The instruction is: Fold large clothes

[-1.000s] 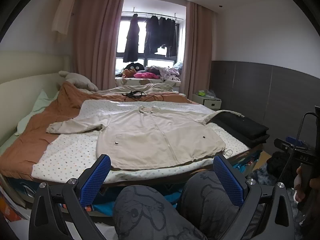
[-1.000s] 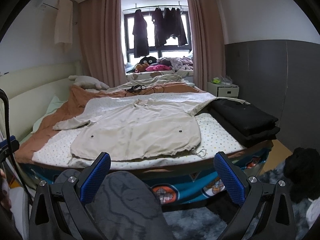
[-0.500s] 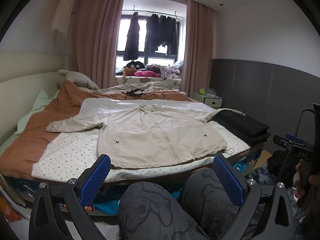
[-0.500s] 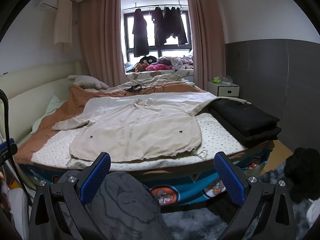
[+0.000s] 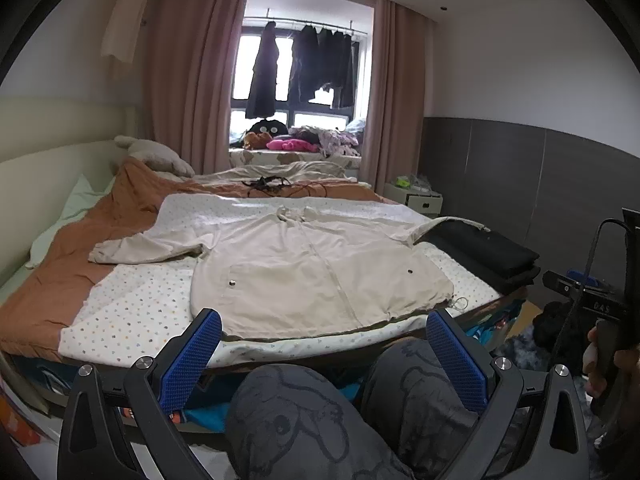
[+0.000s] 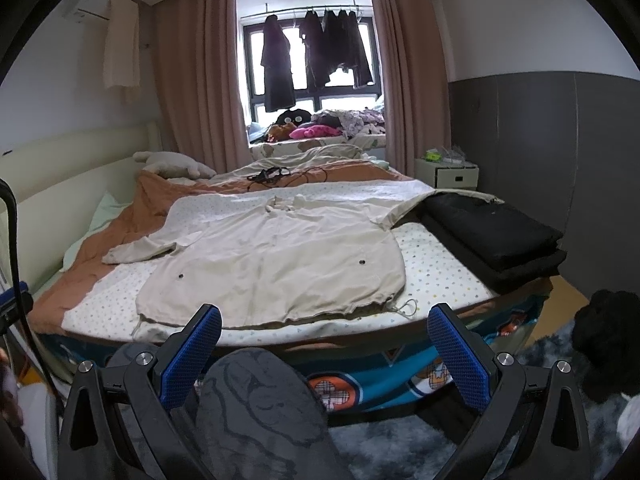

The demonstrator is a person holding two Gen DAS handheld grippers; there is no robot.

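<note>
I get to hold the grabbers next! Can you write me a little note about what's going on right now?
Left gripper: open, empty, held low above the person's knees.
Right gripper: open, empty, also short of the bed.
The beige jacket lies flat and front up on the dotted sheet, both sleeves spread out, hem toward you. The right sleeve rests on a black folded stack.
Done: jacket laid out.
Left: all the folding; probably sleeves in first.

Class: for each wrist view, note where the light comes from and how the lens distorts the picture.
Left wrist view: daylight from the window silhouettes the hanging clothes; fisheye bows walls, corners black. Right wrist view: same backlit window, glare behind clothes; bed edge curves.
</note>
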